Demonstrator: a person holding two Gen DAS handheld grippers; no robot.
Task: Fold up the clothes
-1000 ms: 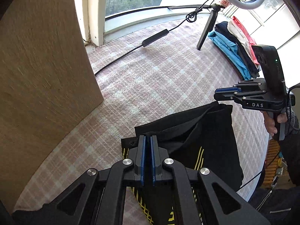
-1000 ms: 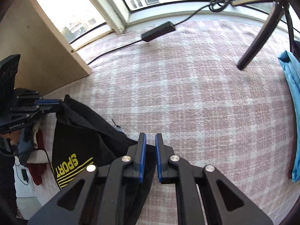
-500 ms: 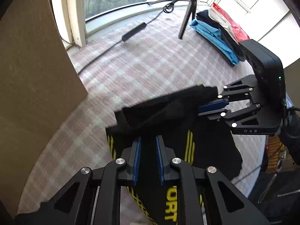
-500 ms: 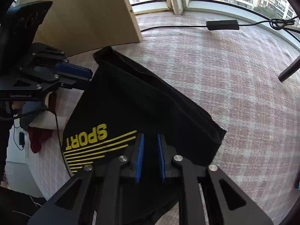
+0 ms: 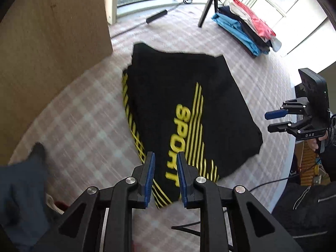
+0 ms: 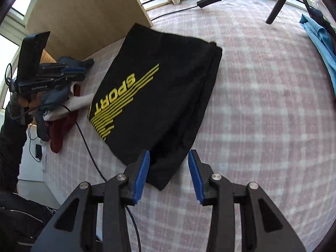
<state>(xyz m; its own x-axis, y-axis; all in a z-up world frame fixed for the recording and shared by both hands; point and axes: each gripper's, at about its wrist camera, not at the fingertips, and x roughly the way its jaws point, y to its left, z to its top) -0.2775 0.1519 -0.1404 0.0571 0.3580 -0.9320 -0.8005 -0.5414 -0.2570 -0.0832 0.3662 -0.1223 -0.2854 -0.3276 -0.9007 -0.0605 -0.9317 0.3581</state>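
Note:
A black garment with yellow SPORT print [image 5: 178,96] lies folded flat on the pink checked table cover [image 5: 84,109]; it also shows in the right wrist view [image 6: 155,96]. My left gripper [image 5: 164,161] is open and empty, just above the garment's near edge. My right gripper [image 6: 169,161] is open and empty over the garment's near corner. In the left wrist view the right gripper [image 5: 277,118] hangs open to the right of the garment. In the right wrist view the left gripper [image 6: 78,72] hovers left of it.
A wooden board [image 5: 48,42] stands at the left. A stack of folded clothes [image 5: 245,29] lies at the far right by a tripod [image 5: 206,8]. A heap of unfolded clothes [image 6: 58,105] lies left of the garment. A cable [image 6: 92,147] runs along the table edge.
Both grippers let go of the black garment and opened. The garment dropped flat onto the table, print side up. Both grippers pulled back toward the near side.

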